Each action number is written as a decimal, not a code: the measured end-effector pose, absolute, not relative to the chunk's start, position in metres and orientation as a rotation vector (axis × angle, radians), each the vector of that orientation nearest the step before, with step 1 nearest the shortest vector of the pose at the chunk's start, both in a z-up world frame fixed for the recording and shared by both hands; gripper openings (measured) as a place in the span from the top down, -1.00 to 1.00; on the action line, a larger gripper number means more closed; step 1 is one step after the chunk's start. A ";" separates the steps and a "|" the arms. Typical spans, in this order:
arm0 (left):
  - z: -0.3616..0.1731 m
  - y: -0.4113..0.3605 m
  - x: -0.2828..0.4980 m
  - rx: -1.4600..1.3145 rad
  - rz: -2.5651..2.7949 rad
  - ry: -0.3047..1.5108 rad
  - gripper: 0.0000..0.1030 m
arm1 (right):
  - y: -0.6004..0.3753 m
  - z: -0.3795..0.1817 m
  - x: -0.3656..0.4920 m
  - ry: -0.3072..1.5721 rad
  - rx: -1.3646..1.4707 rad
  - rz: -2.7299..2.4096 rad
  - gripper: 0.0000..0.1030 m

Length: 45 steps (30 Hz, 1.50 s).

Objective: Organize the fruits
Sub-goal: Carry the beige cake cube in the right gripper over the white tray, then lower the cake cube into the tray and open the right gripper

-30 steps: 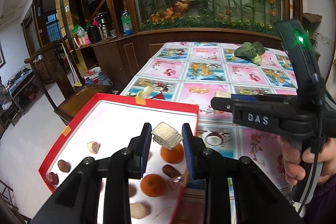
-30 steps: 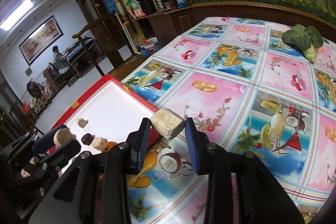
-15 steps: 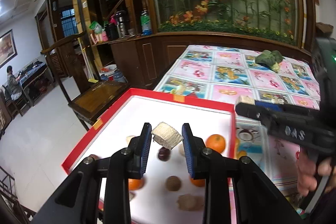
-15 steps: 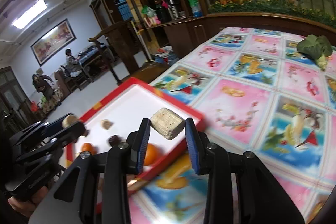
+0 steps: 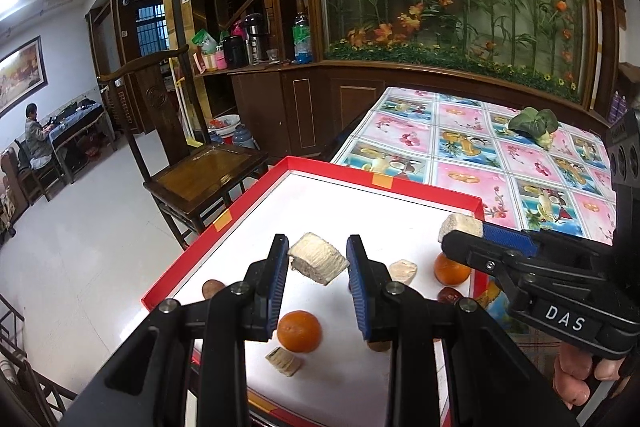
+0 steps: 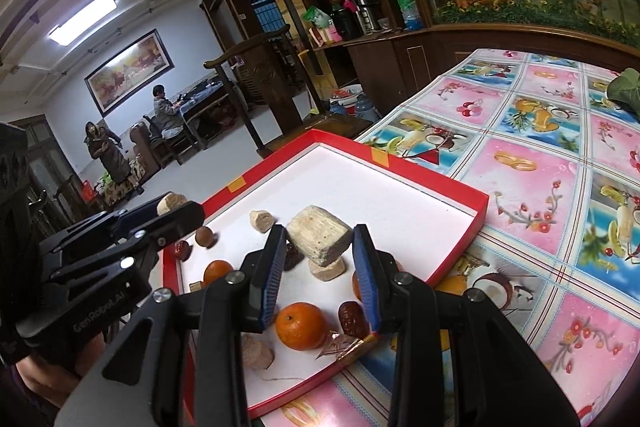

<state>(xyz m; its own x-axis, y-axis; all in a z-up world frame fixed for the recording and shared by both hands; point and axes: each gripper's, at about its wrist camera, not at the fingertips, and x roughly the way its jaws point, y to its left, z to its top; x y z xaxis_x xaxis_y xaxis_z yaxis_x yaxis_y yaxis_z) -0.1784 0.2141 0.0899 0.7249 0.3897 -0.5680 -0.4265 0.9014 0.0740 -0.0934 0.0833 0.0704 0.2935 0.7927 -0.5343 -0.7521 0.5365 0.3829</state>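
Observation:
A red tray (image 5: pixel 384 181) with a white floor holds oranges (image 5: pixel 299 331), dark dates (image 5: pixel 446 294), brown nuts and pale cut chunks. My left gripper (image 5: pixel 317 259) hangs above the tray's middle, shut on a pale fibrous chunk (image 5: pixel 316 263). At the tray's right corner my right gripper (image 5: pixel 460 233) is held in a hand. In the right wrist view that right gripper (image 6: pixel 319 247) is shut on a bigger pale chunk (image 6: pixel 320 241) above the tray (image 6: pixel 460 255). An orange (image 6: pixel 300 325) and a date (image 6: pixel 352 317) lie below it. The left gripper (image 6: pixel 172 211) shows at the left with its chunk.
The tray sits at the corner of a table with a fruit-print cloth (image 5: pixel 520 167). A green leafy vegetable (image 5: pixel 532 121) lies far back. A wooden chair (image 5: pixel 200 171) stands off the table's left edge. A foil wrapper (image 6: pixel 352 345) lies at the tray's near rim.
Both grippers have moved sideways from the tablecloth side to above the tray, each keeping its chunk. The right gripper now reaches over the tray's right corner.

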 end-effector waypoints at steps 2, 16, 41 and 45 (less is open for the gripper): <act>0.089 0.216 -0.179 -0.067 0.454 0.612 0.45 | 0.084 0.067 -0.093 0.752 0.045 1.022 0.29; 0.075 0.228 -0.176 -0.091 0.475 0.637 0.44 | 0.091 0.060 -0.101 0.768 -0.023 1.038 0.29; 0.061 0.234 -0.171 -0.097 0.479 0.679 0.44 | 0.105 0.052 -0.111 0.785 -0.101 1.046 0.29; 0.060 0.234 -0.171 -0.100 0.477 0.683 0.44 | 0.105 0.052 -0.111 0.785 -0.100 1.045 0.29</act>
